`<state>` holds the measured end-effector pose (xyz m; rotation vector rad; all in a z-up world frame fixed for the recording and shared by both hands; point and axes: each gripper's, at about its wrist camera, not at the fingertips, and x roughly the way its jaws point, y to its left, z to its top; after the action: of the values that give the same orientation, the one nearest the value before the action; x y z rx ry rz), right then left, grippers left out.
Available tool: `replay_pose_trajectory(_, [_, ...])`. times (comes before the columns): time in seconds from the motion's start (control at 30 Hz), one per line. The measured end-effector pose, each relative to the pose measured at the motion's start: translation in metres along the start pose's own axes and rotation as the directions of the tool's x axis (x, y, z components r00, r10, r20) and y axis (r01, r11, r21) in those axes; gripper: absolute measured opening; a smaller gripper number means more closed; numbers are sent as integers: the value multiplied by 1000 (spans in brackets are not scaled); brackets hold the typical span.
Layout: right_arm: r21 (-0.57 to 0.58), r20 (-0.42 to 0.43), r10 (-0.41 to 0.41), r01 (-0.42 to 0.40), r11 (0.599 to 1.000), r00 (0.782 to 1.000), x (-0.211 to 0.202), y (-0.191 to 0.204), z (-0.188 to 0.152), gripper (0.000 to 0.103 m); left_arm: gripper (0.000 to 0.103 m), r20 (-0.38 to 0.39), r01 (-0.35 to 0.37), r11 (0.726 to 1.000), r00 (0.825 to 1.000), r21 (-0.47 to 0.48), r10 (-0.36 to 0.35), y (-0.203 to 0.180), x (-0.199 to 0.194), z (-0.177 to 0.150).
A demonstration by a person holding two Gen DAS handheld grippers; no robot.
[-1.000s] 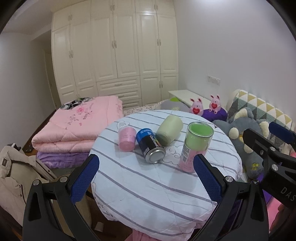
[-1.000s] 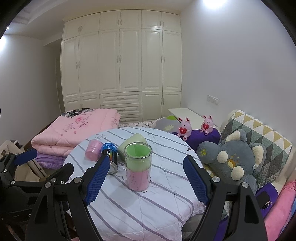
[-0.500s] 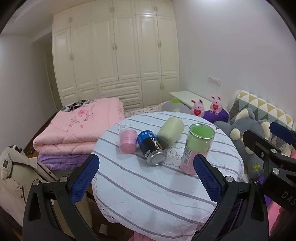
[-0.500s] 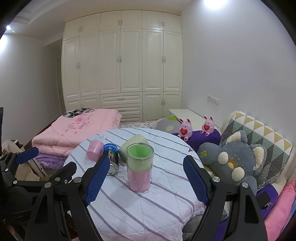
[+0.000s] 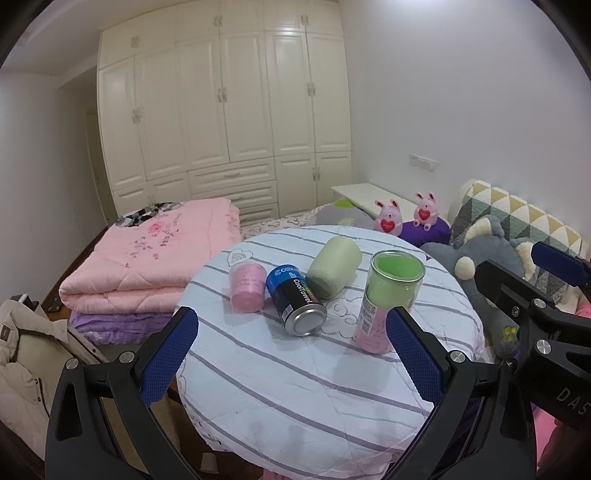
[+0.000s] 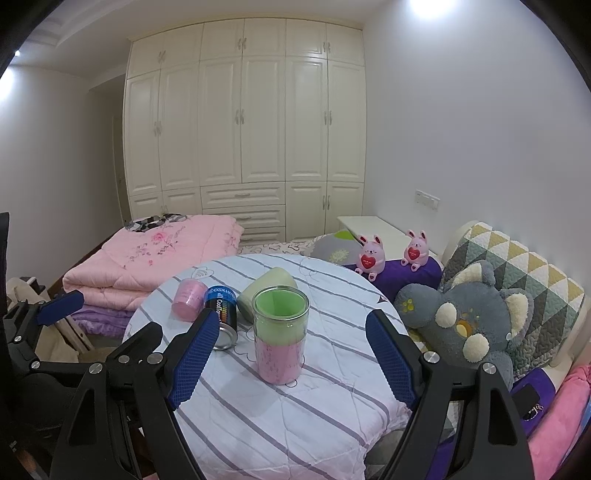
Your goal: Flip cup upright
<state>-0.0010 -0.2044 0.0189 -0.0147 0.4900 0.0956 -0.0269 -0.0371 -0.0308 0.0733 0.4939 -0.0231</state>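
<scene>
Cup (image 6: 280,338) of clear plastic stood upright on the striped round table (image 6: 325,398), both grippers (image 5: 291,358) (image 6: 291,356) spread wide and gripping nothing.

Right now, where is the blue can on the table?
The blue can lies on its side near the middle of the striped table, between the small pink cup on its left and the pale green cup lying on its right.

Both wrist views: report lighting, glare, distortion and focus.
Left wrist view: even light, strong fisheye bending of the wardrobe, black vignette corners, a bright sheen on the can end. Right wrist view: ceiling light blown out at top, same barrel warp; the clear cup is sharp.
</scene>
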Motion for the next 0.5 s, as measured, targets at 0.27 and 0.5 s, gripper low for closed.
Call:
replay_pose_trajectory(0.27, [-2, -5, 5, -5, 1000, 1000, 4, 0, 1, 83, 103, 1, 3, 1000, 1000, -1, -3, -1, 2, 1])
replay_pose_trajectory(0.5, [-2, -11, 7, -7, 1000, 1000, 6, 0, 1, 83, 103, 3, 9, 1000, 1000, 6, -9, -2, 6, 2])
